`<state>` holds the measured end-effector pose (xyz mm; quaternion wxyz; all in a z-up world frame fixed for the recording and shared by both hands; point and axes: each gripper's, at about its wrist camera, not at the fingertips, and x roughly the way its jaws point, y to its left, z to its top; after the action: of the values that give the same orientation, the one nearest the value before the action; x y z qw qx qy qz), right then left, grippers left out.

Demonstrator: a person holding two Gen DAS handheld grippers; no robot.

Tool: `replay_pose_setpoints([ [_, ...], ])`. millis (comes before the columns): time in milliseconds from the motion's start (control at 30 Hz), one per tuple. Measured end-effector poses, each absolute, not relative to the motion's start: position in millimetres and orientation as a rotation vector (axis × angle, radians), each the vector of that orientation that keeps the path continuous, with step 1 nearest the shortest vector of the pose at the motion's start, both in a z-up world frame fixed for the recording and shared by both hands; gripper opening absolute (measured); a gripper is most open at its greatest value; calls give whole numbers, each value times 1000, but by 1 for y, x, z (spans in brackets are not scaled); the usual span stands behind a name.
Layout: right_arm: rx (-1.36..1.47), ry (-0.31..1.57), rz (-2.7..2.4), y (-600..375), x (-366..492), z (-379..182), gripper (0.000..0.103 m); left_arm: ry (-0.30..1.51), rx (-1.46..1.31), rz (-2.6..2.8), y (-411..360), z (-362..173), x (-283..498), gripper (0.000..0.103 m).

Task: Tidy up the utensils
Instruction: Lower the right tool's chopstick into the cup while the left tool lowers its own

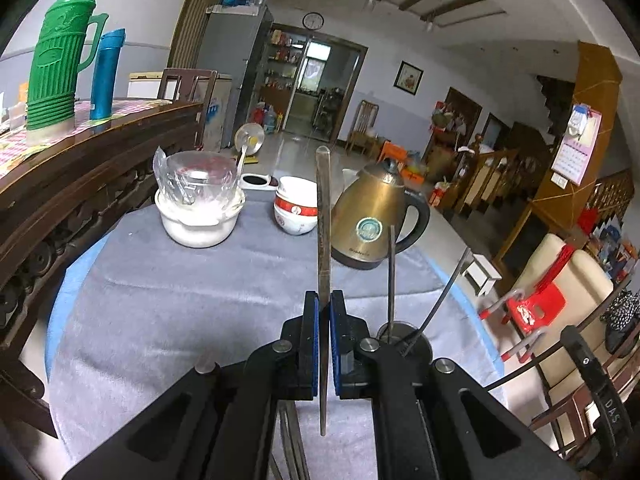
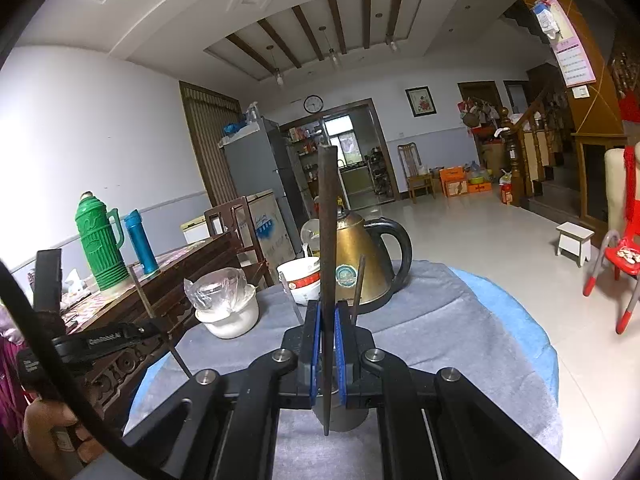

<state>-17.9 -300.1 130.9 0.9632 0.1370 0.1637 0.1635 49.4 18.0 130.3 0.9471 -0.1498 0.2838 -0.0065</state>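
While each gripper — left gripper, right gripper — pinches an upright chopstick, lower tips-first into the holder — steadily.

Upright metal utensil, another, each clamped

left gripper clamped shut, tilted downward; right gripper likewise shut

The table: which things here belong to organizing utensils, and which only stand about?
Belong:
- chopstick in left tongs
- chopstick in right tongs
- holder with chopsticks

Stand about:
- kettle
- red-white bowl
- white pot
- green thermos
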Motion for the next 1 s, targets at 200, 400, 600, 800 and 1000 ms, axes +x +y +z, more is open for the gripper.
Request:
replay_pose_setpoints([
  [200,265,329,335,-296,-17,135,7,584,-301,-5,19,132,48,5],
  [400,259,320,339,-296,-17,139,7,590,-306,-13,18,134,49,5],
  [600,262,303,334,-297,-13,144,7,548,-355,-67,20,149,50,5],
  [800,292,275,324,-303,1,151,7,504,-380,-120,10,167,64,5],
  [1000,296,285,334,-300,29,148,7,449,-385,-135,-7,176,85,5],
])
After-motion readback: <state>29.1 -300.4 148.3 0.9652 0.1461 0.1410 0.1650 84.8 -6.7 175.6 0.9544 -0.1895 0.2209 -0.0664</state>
